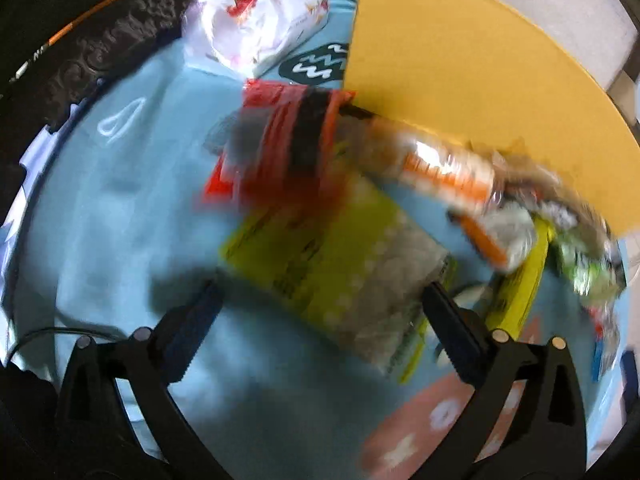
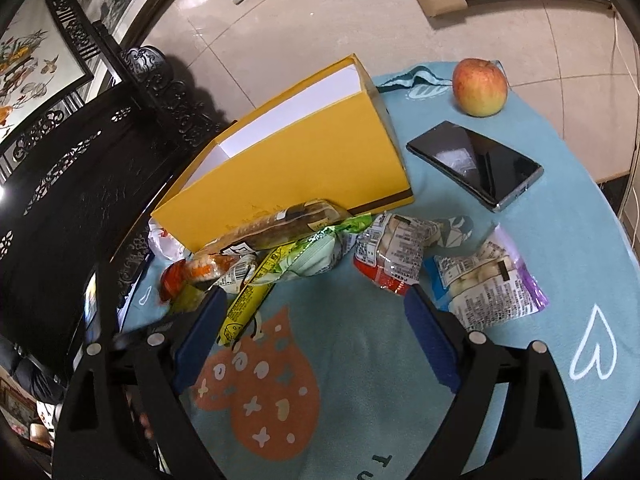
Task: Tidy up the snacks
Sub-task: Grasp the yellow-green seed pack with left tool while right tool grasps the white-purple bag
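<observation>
In the left wrist view my left gripper is open over the light blue cloth. A blurred yellow-green snack packet lies between and just past its fingertips, and the pads do not press it. A red packet and an orange-and-clear packet lie beyond, against the yellow box. My right gripper is open above bare cloth. Ahead of it lie a yellow stick packet, a green packet, a long bread packet, a red-and-white packet and a blue-and-purple packet. The yellow box stands open-topped behind them.
An apple and a black phone rest on the cloth to the right of the box. A white crumpled bag sits at the table's far edge. Dark carved furniture stands close on the left.
</observation>
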The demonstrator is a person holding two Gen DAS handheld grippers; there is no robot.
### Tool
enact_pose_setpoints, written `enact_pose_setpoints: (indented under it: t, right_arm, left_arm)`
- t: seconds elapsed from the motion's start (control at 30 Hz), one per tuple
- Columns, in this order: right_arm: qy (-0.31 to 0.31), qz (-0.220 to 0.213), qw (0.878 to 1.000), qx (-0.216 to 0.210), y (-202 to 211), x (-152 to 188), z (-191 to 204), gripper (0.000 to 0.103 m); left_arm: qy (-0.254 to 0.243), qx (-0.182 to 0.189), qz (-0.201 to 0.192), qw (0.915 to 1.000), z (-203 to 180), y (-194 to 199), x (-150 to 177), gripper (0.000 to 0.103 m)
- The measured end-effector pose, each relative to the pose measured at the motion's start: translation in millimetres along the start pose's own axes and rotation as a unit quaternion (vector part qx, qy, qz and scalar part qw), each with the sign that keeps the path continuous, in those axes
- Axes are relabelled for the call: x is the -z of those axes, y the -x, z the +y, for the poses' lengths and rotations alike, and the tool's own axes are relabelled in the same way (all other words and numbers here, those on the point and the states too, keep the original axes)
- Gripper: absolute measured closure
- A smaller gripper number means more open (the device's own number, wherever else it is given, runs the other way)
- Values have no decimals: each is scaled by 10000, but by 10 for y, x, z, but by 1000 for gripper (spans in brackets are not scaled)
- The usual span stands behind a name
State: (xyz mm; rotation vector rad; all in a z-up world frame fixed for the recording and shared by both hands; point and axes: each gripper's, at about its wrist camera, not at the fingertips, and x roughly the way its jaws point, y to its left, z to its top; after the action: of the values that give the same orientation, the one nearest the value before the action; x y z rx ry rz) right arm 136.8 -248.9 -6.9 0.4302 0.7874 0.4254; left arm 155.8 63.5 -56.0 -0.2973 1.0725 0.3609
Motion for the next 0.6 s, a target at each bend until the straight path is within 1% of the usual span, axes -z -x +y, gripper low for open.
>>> enact_pose_setpoints:
  t: [0.07, 0.13, 0.2, 0.33, 0.43, 0.53, 0.57, 0.6]
  right_arm:
    - [14, -11, 10000, 16, 2, 5, -3, 13]
    - [43, -17, 10000, 13, 5, 9, 10, 13]
    - [73, -38, 10000, 25, 9, 10, 18, 13]
    - [48, -52, 10000, 26, 21, 8, 8, 13]
    - [52, -54, 10000, 19, 28, 5, 11, 13]
    - [82, -17, 10000, 1, 22, 13, 20, 13]
    - [88, -6, 10000, -8, 23, 14, 28, 13]
    - [95, -11, 9999, -31, 30, 14, 35, 13]
  left_arm:
    - [37, 62, 80, 9999, 96, 69, 86, 2]
    - [332, 259, 113, 9991, 198, 148, 121, 2]
    - [519, 269, 27, 9983, 240, 224, 97, 2]
    - [683, 346, 112, 9970, 143, 182, -34, 2]
    - [991, 344, 186, 9943, 9, 90, -156, 2]
    - [1203, 120, 336, 9921, -122, -44, -263, 2]
    - [1189, -100, 324, 9923, -183, -81, -299, 2]
    - [1161, -243, 314, 9924, -231, -106, -317, 2]
